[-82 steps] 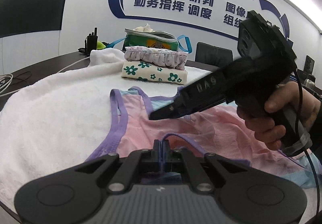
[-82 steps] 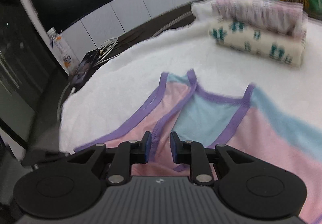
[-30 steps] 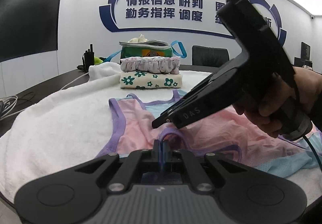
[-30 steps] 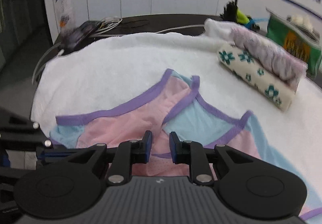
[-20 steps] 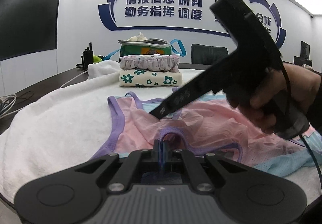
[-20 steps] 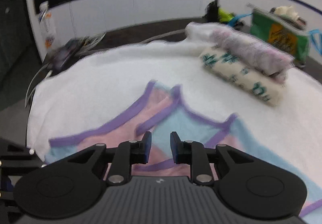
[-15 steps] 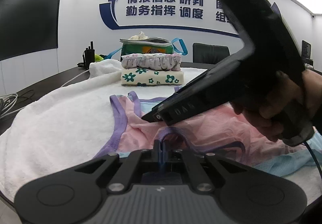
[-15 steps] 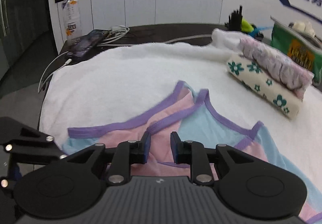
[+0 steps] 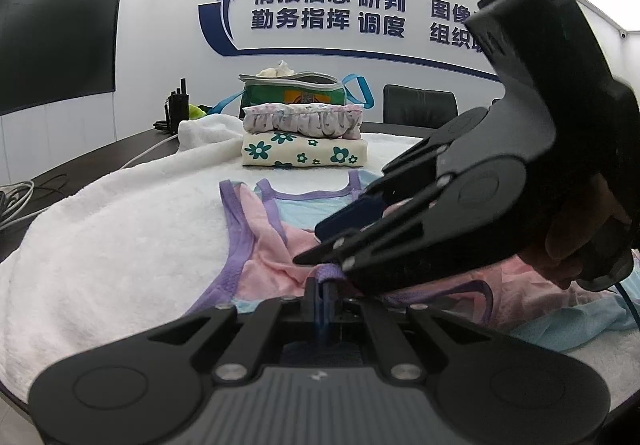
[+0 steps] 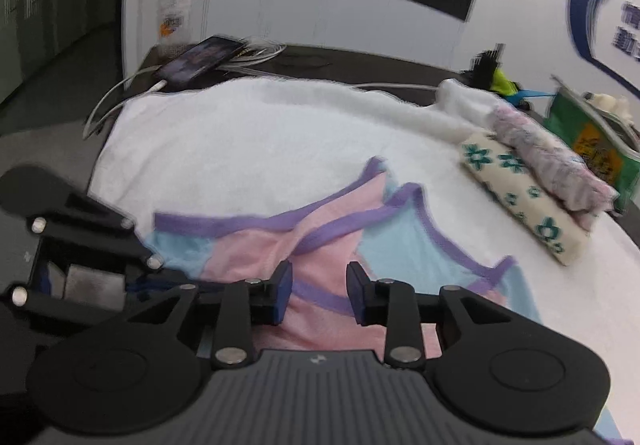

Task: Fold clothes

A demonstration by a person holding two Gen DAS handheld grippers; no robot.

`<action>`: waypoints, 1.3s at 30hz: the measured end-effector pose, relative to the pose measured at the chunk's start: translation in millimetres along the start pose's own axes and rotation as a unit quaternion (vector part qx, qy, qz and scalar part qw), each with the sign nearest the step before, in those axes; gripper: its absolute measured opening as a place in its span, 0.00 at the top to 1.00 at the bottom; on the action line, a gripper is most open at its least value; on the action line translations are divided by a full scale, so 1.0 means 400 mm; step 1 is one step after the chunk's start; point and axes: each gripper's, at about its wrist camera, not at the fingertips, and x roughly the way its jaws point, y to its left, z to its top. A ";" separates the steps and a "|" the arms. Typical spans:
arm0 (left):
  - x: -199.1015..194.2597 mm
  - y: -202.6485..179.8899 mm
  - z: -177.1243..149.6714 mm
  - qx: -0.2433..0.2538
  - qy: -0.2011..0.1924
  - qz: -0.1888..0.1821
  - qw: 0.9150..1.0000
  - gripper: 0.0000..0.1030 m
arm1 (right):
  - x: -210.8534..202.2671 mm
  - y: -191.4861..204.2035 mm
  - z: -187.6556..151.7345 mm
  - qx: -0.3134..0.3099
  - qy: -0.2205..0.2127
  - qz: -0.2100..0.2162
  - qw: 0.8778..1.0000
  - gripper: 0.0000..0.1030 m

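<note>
Since the earlier frame the right tongs (image 10: 319, 291) have swung round over the garment (image 10: 332, 241) & their jaws have just been opening; they now stand apart w/ pink cloth & a purple band showing in the gap, pads not pressing on it. Landmark = garment, a pink/blue piece w/ purple trim, spread on the white towel (image 10: 240, 149) covering the tabletop. Left of it in the right wrist view: phone (image 10: 200, 59) w/ cables, a bottle (image 10: 174, 1) behind. At its near left edge the left tongs (image 9: 322, 295) are clamped together on a purple strap loop (image 9: 330, 272). Beyond it, to the right: folded floral piece (image 10: 524, 205) w/ a frilly one (image 10: 548, 161) on top, green bag (image 10: 592, 149) behind. A hand (image 9: 576, 245) grips the right tool's handle.
</note>
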 end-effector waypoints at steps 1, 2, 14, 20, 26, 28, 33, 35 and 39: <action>0.000 0.000 0.000 0.000 0.000 0.000 1.000 0.99 | 0.004 0.002 -0.001 -0.005 0.001 0.001 1.000 0.71; 0.000 0.000 0.001 0.001 0.000 0.001 1.000 0.99 | 0.006 0.002 0.001 -0.006 0.005 0.004 1.000 0.72; 0.005 0.001 0.014 -0.003 -0.006 -0.006 1.000 1.00 | -0.004 -0.069 0.027 0.065 0.012 -0.048 0.997 0.97; 0.012 0.015 0.029 -0.009 0.003 -0.009 1.000 0.95 | -0.008 -0.115 0.019 0.097 0.009 -0.024 0.995 0.94; 0.002 0.072 0.041 -0.017 0.021 0.020 0.999 0.86 | -0.035 -0.093 0.012 0.054 -0.006 -0.025 0.998 0.85; 0.009 0.090 0.041 -0.016 0.037 0.025 0.999 0.87 | -0.054 -0.083 0.015 0.032 -0.030 -0.007 0.999 0.85; 0.003 0.103 0.031 -0.005 0.046 0.035 0.998 0.97 | -0.002 -0.066 0.033 0.004 -0.004 0.005 1.000 0.86; -0.003 0.094 0.025 0.006 0.045 0.041 0.998 0.97 | 0.026 -0.077 0.026 0.014 0.017 0.004 1.000 0.87; -0.005 0.081 0.020 0.021 0.043 0.049 0.998 0.97 | 0.033 -0.092 0.017 0.044 0.024 0.010 0.999 0.94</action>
